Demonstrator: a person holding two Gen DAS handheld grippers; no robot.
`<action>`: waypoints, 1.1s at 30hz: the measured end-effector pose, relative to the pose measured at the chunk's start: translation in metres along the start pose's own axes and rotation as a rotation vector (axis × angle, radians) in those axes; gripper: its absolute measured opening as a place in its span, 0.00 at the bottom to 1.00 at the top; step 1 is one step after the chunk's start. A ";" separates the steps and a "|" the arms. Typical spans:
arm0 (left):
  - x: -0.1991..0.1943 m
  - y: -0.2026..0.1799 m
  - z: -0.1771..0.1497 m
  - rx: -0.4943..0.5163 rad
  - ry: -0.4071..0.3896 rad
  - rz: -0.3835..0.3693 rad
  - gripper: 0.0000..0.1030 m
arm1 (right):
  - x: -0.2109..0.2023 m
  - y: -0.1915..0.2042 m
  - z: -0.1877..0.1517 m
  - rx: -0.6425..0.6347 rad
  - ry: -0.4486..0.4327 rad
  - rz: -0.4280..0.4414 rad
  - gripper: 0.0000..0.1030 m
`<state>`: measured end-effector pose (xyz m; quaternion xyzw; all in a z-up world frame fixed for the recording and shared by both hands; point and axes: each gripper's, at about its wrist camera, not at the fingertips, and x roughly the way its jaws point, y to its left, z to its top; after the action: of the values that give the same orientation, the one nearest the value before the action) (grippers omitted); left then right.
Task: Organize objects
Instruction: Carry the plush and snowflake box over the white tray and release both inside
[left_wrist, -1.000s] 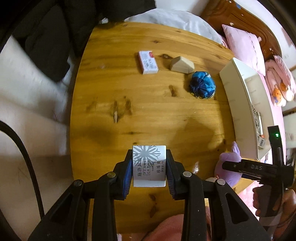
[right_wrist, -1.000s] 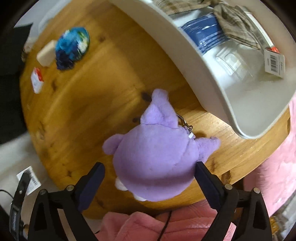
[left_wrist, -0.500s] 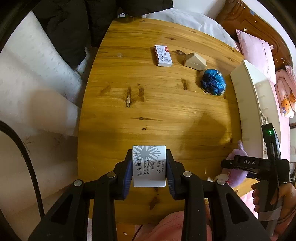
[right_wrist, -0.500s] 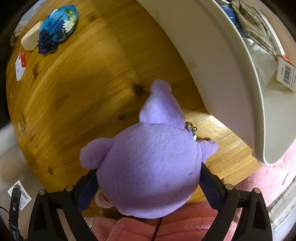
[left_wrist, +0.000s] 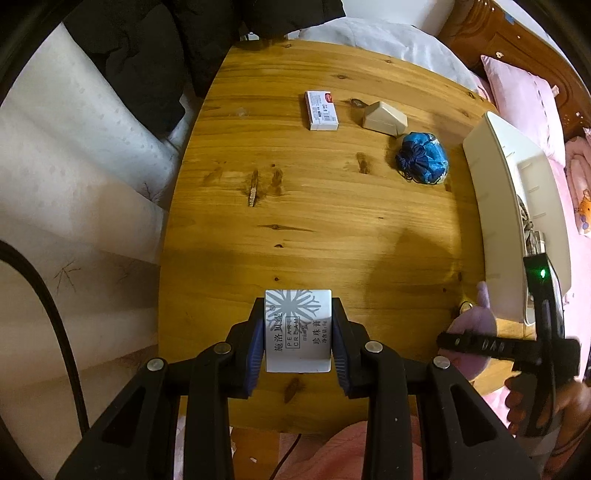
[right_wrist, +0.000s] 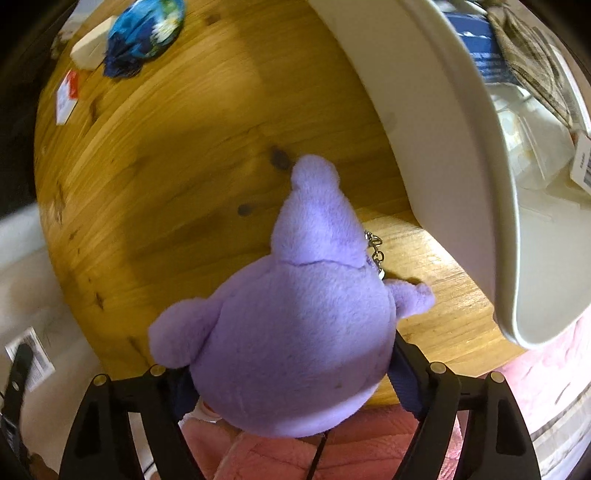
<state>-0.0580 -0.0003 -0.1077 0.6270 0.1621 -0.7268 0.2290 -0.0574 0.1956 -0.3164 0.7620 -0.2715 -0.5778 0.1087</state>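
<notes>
While the left gripper (left_wrist: 298, 345) holds a white cream box (left_wrist: 297, 329) clamped between its blue pads above the near edge of the round wooden table (left_wrist: 314, 206), the box's printed face is up and its long side runs away from the camera. The right gripper (right_wrist: 291, 373) has just been closing its jaws, which now press both sides of a purple plush toy (right_wrist: 288, 332); the toy's pointed ear aims toward the table's middle, its keychain clasp (right_wrist: 375, 251) beside the white tray (right_wrist: 454, 155). Farther off lie one red-and-white card box (left_wrist: 321, 110), one beige wedge (left_wrist: 384, 119) and one blue drawstring pouch (left_wrist: 423, 162). Pink bedding (left_wrist: 524, 99) flanks the table.
</notes>
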 end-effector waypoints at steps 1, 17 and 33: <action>-0.001 -0.003 0.000 -0.008 0.000 0.005 0.34 | 0.000 0.003 -0.004 -0.040 0.008 0.000 0.81; -0.036 -0.060 0.000 -0.065 -0.098 0.037 0.34 | -0.056 0.007 -0.032 -0.400 -0.075 0.225 0.80; -0.078 -0.125 -0.011 -0.086 -0.401 -0.128 0.34 | -0.149 -0.041 -0.033 -0.384 -0.377 0.399 0.80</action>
<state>-0.1076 0.1211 -0.0392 0.4479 0.1835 -0.8424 0.2368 -0.0423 0.3052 -0.2032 0.5391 -0.3169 -0.7164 0.3094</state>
